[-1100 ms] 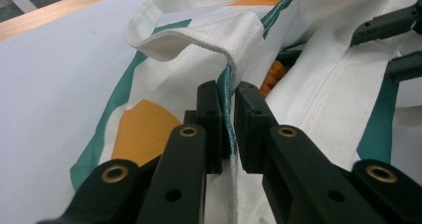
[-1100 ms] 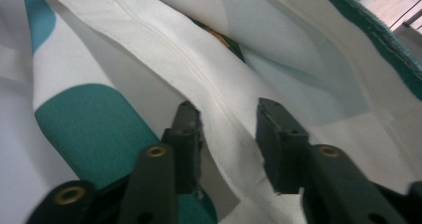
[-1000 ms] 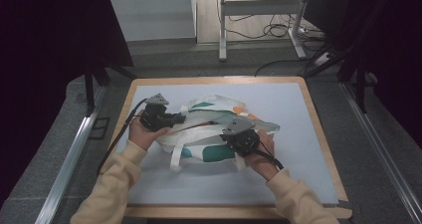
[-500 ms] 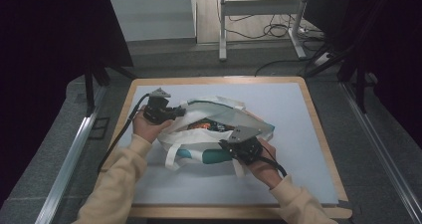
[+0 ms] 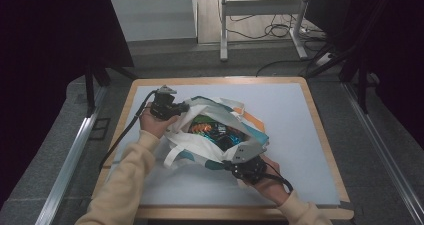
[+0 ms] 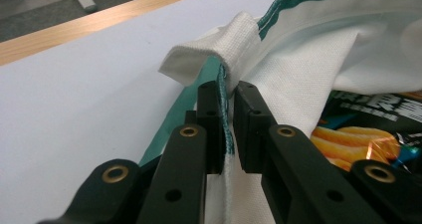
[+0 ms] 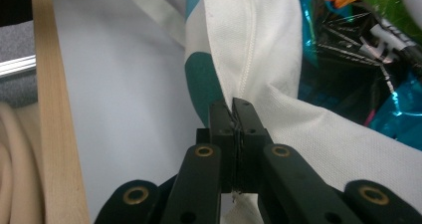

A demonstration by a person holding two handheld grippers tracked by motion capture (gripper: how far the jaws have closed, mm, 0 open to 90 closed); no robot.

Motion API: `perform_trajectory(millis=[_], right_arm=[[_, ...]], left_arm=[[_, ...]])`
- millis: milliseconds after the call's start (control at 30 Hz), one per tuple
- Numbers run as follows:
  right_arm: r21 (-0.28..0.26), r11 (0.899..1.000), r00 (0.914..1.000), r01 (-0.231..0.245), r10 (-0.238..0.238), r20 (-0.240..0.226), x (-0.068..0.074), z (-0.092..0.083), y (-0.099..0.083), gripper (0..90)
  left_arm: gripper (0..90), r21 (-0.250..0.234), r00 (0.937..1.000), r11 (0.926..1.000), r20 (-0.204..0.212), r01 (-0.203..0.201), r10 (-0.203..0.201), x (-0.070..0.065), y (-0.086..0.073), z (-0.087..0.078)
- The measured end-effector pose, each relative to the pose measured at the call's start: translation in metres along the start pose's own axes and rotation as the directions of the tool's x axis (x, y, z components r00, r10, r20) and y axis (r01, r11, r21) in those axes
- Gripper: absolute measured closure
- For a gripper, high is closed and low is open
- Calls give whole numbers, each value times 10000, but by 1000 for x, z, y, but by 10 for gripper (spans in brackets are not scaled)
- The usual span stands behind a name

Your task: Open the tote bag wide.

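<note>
Dark flooring and metal rails surround the desk [image 5: 320,115], a wood-framed board with a pale blue-grey top. The tote bag [image 5: 200,145] serves as the landmark: white cloth with teal and orange patches, lying near the middle of the desk with its mouth pulled open and facing up.

Inside the tote bag lie glossy snack packets [image 5: 212,131], printed in orange, green, blue and black. One white strap [image 5: 172,155] loops out from the bag's near side onto the desk top.

At the bag's far left rim, the left claw [image 5: 181,107] is closed narrowly on the hem; in the left gripper view the teal-stitched edge [image 6: 226,109] stands pinched between both black jaws. At the bag's near right rim, the right claw [image 5: 239,161] is clamped on the cloth; its jaws have just been closing, and the right gripper view shows the white seam [image 7: 234,117] squeezed tight between them. The two claws stand on opposite sides of the bag's mouth, well apart.
</note>
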State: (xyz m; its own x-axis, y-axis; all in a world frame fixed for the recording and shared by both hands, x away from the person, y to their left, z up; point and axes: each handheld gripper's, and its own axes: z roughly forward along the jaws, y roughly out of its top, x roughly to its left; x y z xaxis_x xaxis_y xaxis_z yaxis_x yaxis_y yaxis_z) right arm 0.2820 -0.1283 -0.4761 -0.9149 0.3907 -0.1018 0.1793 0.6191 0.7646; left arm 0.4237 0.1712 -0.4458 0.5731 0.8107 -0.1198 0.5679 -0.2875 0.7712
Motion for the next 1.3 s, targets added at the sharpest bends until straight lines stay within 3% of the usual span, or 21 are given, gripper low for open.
perform_trajectory(millis=[267, 533, 1067, 1200, 1233, 1300], right_arm=[[277, 9986, 9985, 446, -437, -318, 10, 2, -1, 883], [537, 9984, 9967, 162, -119, -802, 11, 10, -15, 885], [813, 9954, 9934, 497, -409, -1068, 9, 19, -19, 880], [635, 9967, 9955, 514, -461, -823, 11, 15, -17, 848], [264, 9995, 9958, 183, -159, -903, 10, 7, -10, 732], [-193, 9998, 9967, -60, 44, -812, 9, -3, -2, 695]], left_arm=[[830, 186, 9995, 9996, -209, 224, -220, 5, 7, 10], [829, 440, 9989, 9983, -264, 393, -382, 10, 8, 21], [829, 762, 9969, 9941, -230, 766, -750, 18, 7, 37], [829, 550, 9975, 9960, -101, 710, -705, 17, 6, 32], [830, 525, 9976, 9962, -74, 697, -694, 16, 6, 30], [830, 373, 9976, 9969, -46, 697, -696, 15, 6, 27]])
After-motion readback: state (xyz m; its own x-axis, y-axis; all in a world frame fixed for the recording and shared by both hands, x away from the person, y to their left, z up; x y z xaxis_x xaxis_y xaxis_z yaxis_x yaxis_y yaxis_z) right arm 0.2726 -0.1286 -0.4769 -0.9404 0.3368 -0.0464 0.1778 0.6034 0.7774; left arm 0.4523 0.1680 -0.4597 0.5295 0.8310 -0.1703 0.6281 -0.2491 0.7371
